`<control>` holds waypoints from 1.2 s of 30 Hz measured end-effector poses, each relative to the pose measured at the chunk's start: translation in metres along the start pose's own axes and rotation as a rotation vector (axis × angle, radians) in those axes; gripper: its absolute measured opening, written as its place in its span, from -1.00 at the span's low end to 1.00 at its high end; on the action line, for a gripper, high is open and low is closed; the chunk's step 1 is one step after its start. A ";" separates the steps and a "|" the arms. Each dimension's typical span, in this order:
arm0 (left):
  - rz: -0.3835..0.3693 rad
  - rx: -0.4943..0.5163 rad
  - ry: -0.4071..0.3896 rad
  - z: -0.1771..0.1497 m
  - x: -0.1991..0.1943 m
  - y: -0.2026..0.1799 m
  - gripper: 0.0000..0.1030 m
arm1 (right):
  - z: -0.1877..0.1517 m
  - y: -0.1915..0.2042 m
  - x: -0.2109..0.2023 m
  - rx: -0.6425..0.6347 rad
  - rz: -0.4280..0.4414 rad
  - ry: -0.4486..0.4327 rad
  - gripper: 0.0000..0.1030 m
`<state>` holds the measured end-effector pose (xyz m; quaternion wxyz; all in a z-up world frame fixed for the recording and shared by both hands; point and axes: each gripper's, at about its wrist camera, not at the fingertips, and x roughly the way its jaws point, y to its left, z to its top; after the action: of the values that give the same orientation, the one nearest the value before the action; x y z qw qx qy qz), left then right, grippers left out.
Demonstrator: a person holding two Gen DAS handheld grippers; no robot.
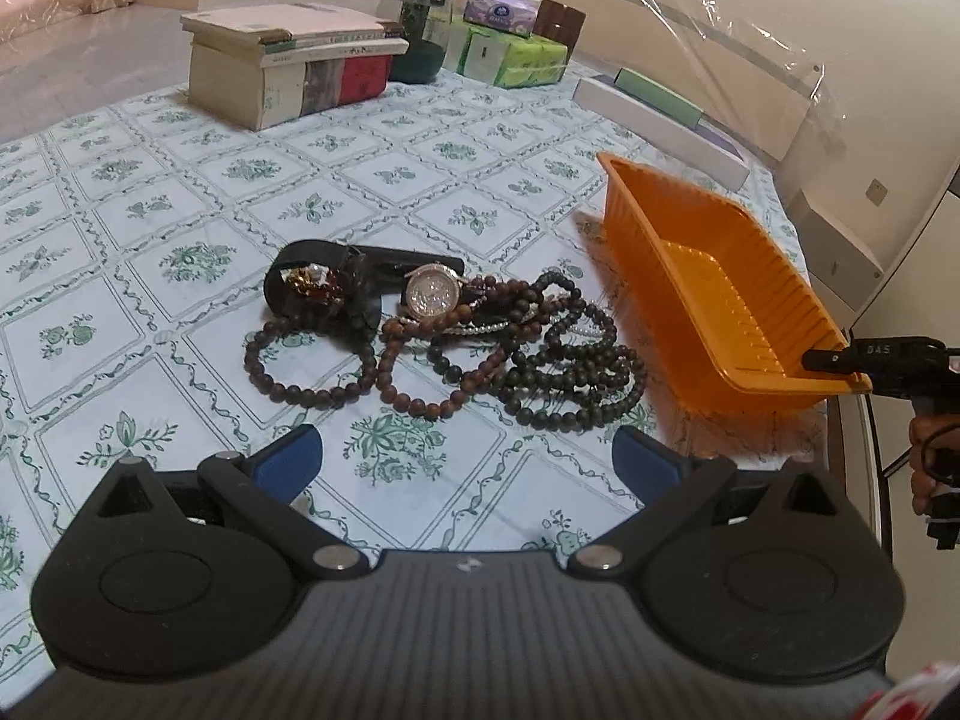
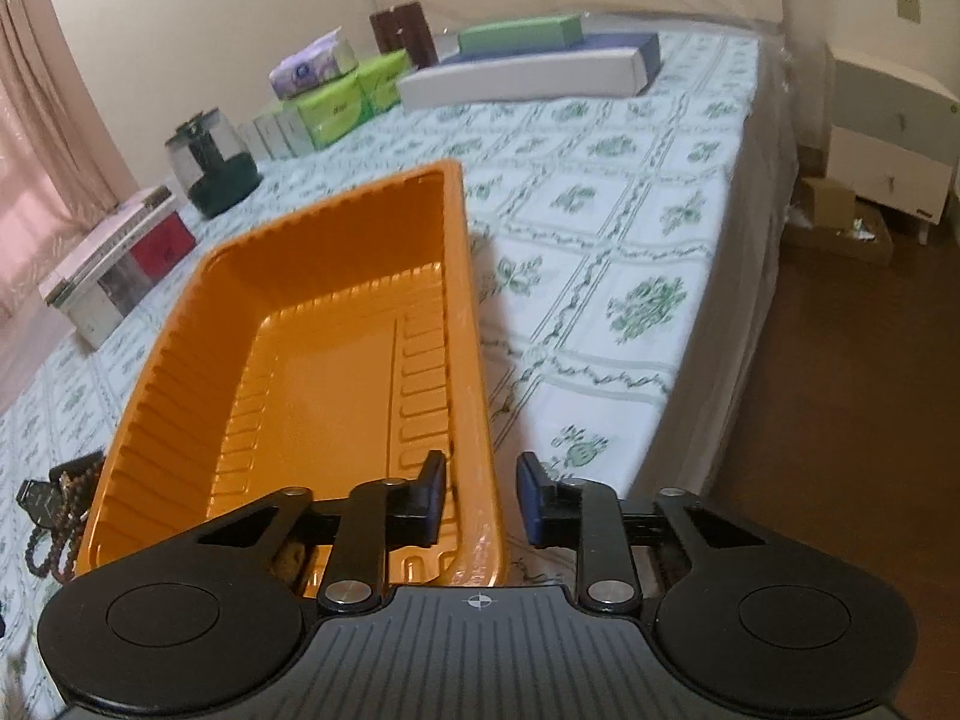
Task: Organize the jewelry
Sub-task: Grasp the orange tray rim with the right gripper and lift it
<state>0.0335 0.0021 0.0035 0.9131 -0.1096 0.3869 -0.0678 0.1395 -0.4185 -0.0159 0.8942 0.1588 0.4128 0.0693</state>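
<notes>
Orange tray (image 2: 336, 324) wall stands between the right gripper (image 2: 481, 495) fingers, not quite pinched. Left gripper (image 1: 468, 456) fingers gape, beads (image 1: 456, 348) straight ahead.

Two gripper-mounted fisheyes angled down over the bed, both sharing the orange tray (image 1: 708, 294).

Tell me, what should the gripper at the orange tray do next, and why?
Probably finish closing the right gripper on the orange tray's near wall, then slide it toward the bead pile. Its fingers straddle that wall with a gap still showing, the tray is empty, and the jewelry lies beside it.
</notes>
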 end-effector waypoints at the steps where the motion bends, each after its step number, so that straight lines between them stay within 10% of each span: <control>1: -0.001 -0.001 0.003 0.000 0.001 0.000 0.98 | 0.000 0.000 0.002 0.000 0.004 0.011 -0.58; 16: -0.011 0.012 -0.005 -0.002 0.000 -0.001 0.98 | 0.009 0.009 -0.007 0.001 -0.031 0.031 -0.84; 36: 0.059 0.016 -0.020 0.013 0.001 0.034 0.88 | 0.027 0.100 -0.033 -0.582 -0.278 0.059 -0.94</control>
<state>0.0450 0.0368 0.0032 0.9193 -0.0915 0.3804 -0.0427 0.1391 -0.3391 0.0581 0.8907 -0.1636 0.4190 0.0661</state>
